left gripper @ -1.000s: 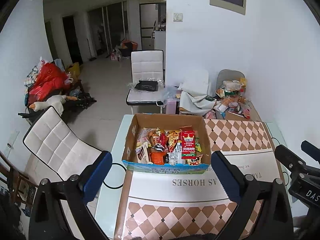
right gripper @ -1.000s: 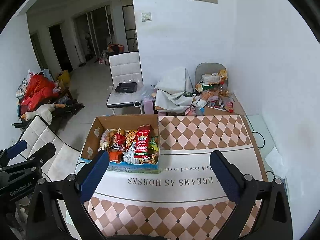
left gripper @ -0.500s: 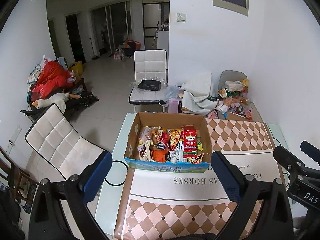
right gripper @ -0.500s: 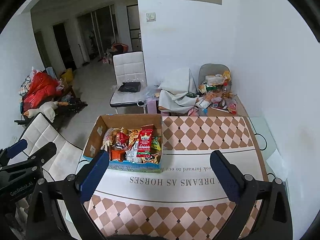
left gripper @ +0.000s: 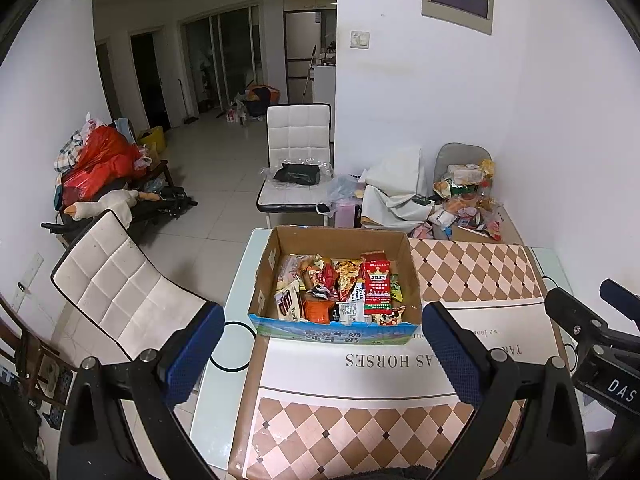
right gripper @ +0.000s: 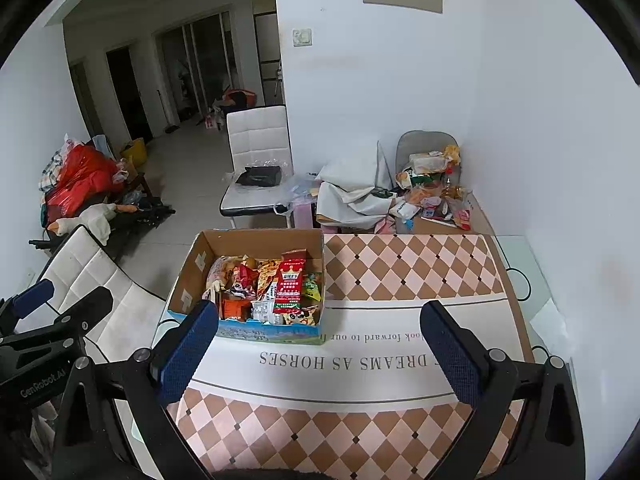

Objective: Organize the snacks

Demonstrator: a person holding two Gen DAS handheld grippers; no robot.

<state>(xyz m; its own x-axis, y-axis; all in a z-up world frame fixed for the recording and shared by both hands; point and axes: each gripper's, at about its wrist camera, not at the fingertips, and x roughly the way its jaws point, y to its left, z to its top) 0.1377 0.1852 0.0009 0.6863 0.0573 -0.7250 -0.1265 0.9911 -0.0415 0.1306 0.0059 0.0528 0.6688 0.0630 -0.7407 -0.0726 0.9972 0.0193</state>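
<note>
Your box (left gripper: pixel 335 332) of snacks (left gripper: pixel 340 292) sits on the bench (left gripper: pixel 472 280), at the left edge of the checked mat (left gripper: pixel 360 432). Its long axis runs across your view, and the open top faces up. The blue printed front wall faces you; its writing is too small to read.

Inside the box, a red packet (left gripper: pixel 375 286) with a crown lies lengthwise, pointing away from you. Left of it, a pale packet reads "Korea Cheese". The other labels are illegible.

The mat, just in front of the box, reads upside down "DREAMS AS HORSES" and "look forward to our".

Your left gripper (left gripper: pixel 320 344) hangs above the mat before the box, jaws wide and empty. Your right gripper (right gripper: pixel 316 340) hangs to the right of the box, jaws likewise wide and empty.

Beyond the box stands a white chair (left gripper: pixel 298 148) with a black bag on it. Right of that chair, a heap (left gripper: pixel 464 196) of packets lies at the wall. Nothing stands between jaws and box.
</note>
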